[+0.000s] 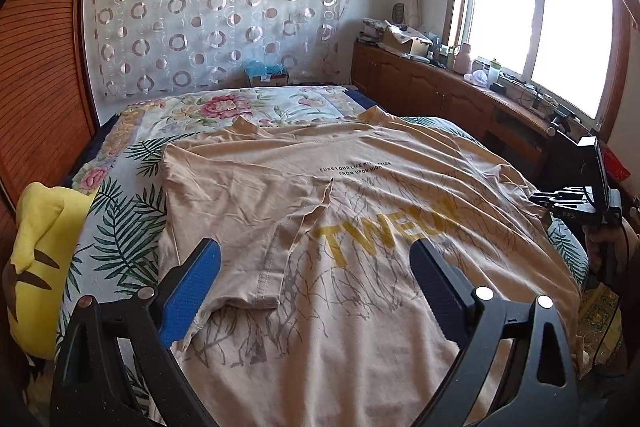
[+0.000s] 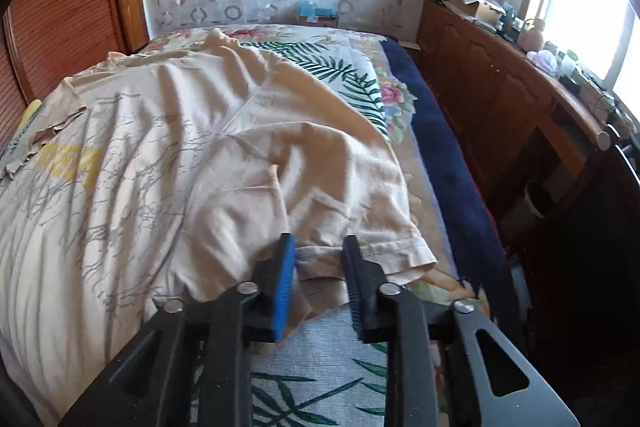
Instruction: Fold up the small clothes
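Beige T-shirt, yellow lettering, grey branch print; floral-and-leaf bedspread; blue tool pads.

We have two cameras, one on each gripper, both looking forward and down along the fingers.

Our left camera sits above the near edge of the bed, facing the dotted curtain at 12 o'clock. The window is at 2 o'clock.

Our right camera is lower and closer to the cloth, by the bed's right side.

Both views share the beige shirt, the flowered cover, the curtain and the wooden cabinet.
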`<state>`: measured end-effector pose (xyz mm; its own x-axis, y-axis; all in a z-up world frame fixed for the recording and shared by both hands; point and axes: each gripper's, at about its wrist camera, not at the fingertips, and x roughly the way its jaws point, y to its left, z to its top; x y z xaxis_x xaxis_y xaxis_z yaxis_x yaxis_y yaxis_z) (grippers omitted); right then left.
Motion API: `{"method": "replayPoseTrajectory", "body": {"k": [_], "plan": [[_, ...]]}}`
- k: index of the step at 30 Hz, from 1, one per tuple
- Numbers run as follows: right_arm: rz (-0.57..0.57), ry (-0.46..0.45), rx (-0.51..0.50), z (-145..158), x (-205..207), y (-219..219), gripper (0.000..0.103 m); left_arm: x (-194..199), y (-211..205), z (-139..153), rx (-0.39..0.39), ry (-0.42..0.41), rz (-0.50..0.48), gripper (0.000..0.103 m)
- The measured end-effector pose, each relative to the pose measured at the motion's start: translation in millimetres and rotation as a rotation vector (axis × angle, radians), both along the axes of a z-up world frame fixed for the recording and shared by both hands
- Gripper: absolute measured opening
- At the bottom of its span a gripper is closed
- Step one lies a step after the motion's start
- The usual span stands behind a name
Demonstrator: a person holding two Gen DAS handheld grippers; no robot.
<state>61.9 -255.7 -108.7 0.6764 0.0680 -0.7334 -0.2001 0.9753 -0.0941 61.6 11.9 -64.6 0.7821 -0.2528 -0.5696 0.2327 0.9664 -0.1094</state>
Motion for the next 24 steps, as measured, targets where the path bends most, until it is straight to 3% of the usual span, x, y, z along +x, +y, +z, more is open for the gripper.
{"method": "replayPoseTrajectory", "body": {"k": [1,3,10,17,24], "plan": [[0.019,0.003,0.005,0.3,-1.0,1.2,0.005,-0.9,-0.4,0.3,0.0,0.0,-0.002,0.096],[0.03,-0.003,-0.019,1.1,-3.6,4.3,0.002,-1.9,-0.8,0.6,0.0,0.0,-0.002,0.096],[0.026,-0.12,0.007,34.4,-19.3,1.8,0.002,-3.4,-1.1,-0.4,-0.004,0.003,-0.002,0.096],[0.122,-0.21,0.002,80.3,-17.3,33.7,0.002,-4.0,-0.1,-0.8,-0.001,0.004,0.001,0.096],[0.246,-0.242,0.051,102.7,-9.4,66.6,0.002,-7.8,-0.6,-1.7,-0.008,0.002,0.009,0.096]]}}
